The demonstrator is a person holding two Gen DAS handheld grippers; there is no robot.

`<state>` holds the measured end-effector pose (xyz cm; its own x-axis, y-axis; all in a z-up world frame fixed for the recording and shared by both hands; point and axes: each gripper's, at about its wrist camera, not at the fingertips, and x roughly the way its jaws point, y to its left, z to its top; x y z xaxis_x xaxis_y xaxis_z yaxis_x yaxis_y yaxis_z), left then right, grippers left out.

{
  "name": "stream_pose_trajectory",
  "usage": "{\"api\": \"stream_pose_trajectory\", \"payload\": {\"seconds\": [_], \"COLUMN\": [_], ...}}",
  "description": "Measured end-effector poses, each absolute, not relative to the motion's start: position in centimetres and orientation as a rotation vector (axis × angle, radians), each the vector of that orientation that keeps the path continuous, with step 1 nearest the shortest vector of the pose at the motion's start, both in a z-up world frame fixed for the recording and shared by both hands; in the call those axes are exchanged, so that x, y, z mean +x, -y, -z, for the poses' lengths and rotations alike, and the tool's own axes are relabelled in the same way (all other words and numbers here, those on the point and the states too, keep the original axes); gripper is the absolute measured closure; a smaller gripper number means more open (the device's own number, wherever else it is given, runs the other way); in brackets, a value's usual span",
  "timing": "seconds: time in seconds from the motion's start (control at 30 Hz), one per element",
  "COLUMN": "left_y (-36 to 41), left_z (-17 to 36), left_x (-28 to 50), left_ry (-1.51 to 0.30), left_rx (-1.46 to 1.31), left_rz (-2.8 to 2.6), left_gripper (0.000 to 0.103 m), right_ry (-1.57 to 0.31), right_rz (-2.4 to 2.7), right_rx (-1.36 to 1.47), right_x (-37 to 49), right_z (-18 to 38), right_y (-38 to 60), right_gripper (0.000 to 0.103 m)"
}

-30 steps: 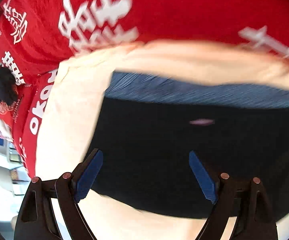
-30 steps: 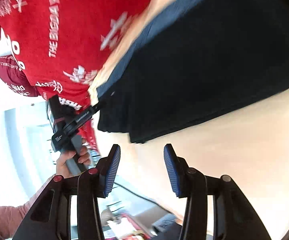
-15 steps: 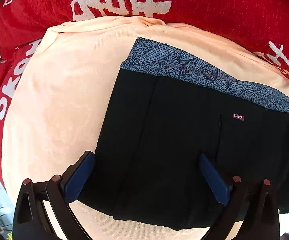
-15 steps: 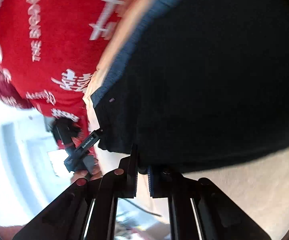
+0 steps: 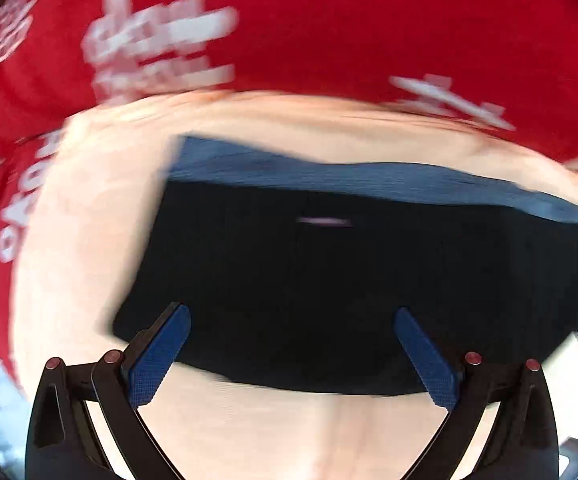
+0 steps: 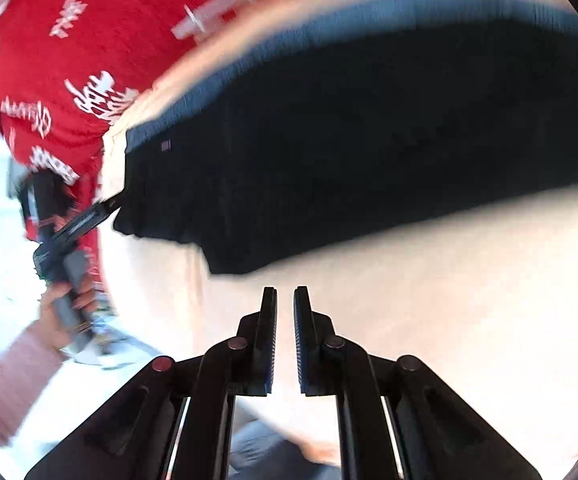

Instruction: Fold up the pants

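One pair of black pants (image 5: 329, 280) lay folded on the cream-covered surface (image 5: 89, 264). The left claw (image 5: 291, 330) hung above them, spread wide and empty. The right claw (image 6: 285, 304), opening with nothing between its pads, stood just beside their edge.

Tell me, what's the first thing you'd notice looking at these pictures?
The black pants with a blue waistband, folded in the middle of a pale cloth. Behind them hangs a bright red cloth with white writing. The left gripper is wide open over the pants.
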<state>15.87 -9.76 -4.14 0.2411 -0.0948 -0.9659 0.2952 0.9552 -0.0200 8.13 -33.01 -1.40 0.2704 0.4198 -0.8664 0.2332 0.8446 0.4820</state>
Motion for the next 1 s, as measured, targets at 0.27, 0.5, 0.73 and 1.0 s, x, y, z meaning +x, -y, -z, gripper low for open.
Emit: {"api": "stream_pose_trajectory", "payload": {"seconds": [0.27, 0.5, 0.73, 1.0], "left_y": [18.0, 15.3, 9.5, 7.2], "left_z": [10.4, 6.2, 11.7, 11.2], "left_x": [12.1, 19.0, 27.7, 28.9], "left_ry": [-1.345, -1.239, -1.287, -1.293], "left_rx": [0.219, 0.256, 0.243, 0.255], "left_rz": [0.365, 0.281, 0.029, -0.031], "left_gripper": [0.000, 0.000, 0.000, 0.000], "right_ry": [-1.264, -1.248, -1.249, -1.195], "right_rz": [-0.034, -0.111, -0.207, 0.020], "right_rx": [0.422, 0.531, 0.514, 0.587], "right_x": [9.7, 12.1, 22.7, 23.4], "right_z": [4.3, 1.3, 4.6, 5.3], "right_y": [37.0, 38.4, 35.9, 41.7], "right_gripper": [0.061, 0.063, 0.064, 0.076]}}
